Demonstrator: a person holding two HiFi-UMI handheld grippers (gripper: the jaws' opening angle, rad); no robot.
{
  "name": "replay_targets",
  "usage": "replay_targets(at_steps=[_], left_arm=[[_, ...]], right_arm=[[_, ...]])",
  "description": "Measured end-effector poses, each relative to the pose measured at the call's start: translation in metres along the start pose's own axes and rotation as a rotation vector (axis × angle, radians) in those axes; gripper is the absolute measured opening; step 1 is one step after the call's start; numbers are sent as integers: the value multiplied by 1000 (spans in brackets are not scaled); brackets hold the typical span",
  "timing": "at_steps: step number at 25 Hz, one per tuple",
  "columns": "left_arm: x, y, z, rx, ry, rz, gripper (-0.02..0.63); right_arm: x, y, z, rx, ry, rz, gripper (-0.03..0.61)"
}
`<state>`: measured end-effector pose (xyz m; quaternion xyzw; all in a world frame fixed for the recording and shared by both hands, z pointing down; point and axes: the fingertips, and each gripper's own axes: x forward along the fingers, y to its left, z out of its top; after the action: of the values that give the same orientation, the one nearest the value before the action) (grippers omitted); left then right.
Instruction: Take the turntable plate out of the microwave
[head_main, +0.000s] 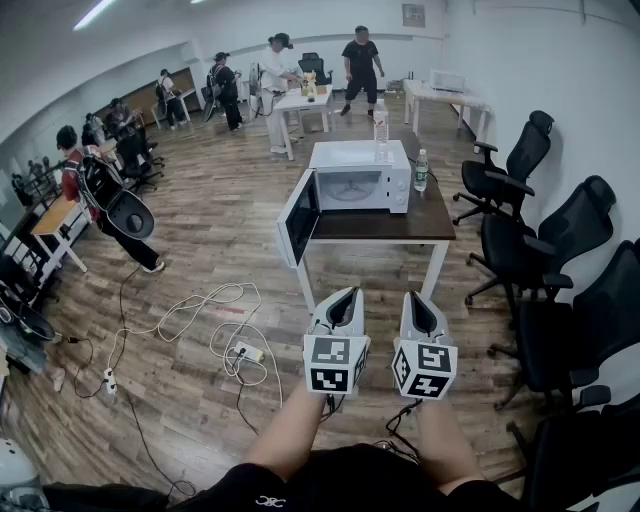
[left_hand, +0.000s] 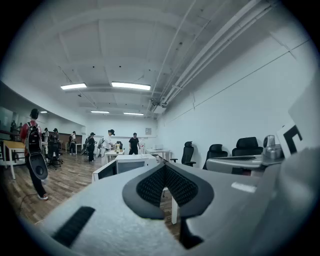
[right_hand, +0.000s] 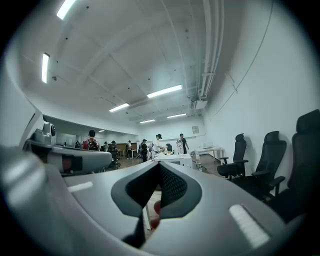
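Observation:
A white microwave (head_main: 358, 178) stands on a dark-topped table (head_main: 380, 225) ahead of me, its door (head_main: 298, 218) swung open to the left. In the lit cavity the turntable plate (head_main: 350, 192) shows as a pale disc. My left gripper (head_main: 345, 293) and right gripper (head_main: 415, 297) are side by side, well short of the table. Both point level toward the microwave. Each has its jaws shut with nothing between them. The left gripper view shows the microwave (left_hand: 127, 165) beyond its gripper (left_hand: 164, 166). The right gripper (right_hand: 160, 164) shows in its own view, jaws together.
A bottle (head_main: 380, 122) stands on the microwave and another (head_main: 421, 170) on the table beside it. Black office chairs (head_main: 560, 250) line the right wall. Cables and a power strip (head_main: 245, 352) lie on the wooden floor to the left. Several people stand at the back.

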<state>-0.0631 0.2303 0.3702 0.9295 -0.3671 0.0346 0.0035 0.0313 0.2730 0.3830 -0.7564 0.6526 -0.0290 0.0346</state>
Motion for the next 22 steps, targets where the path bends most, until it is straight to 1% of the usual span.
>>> replay_targets(at_steps=[5, 10, 14, 22], left_arm=[[9, -15, -1, 1, 6, 18, 8], [12, -27, -7, -15, 13, 44, 8], [20, -37, -11, -2, 26, 50, 7], [47, -31, -19, -12, 33, 43, 8]], right_arm=[[-4, -16, 1, 55, -15, 38, 6], [-9, -29, -8, 59, 12, 72, 6], [-5, -41, -12, 91, 31, 81, 6], [16, -46, -20, 96, 42, 103, 6]])
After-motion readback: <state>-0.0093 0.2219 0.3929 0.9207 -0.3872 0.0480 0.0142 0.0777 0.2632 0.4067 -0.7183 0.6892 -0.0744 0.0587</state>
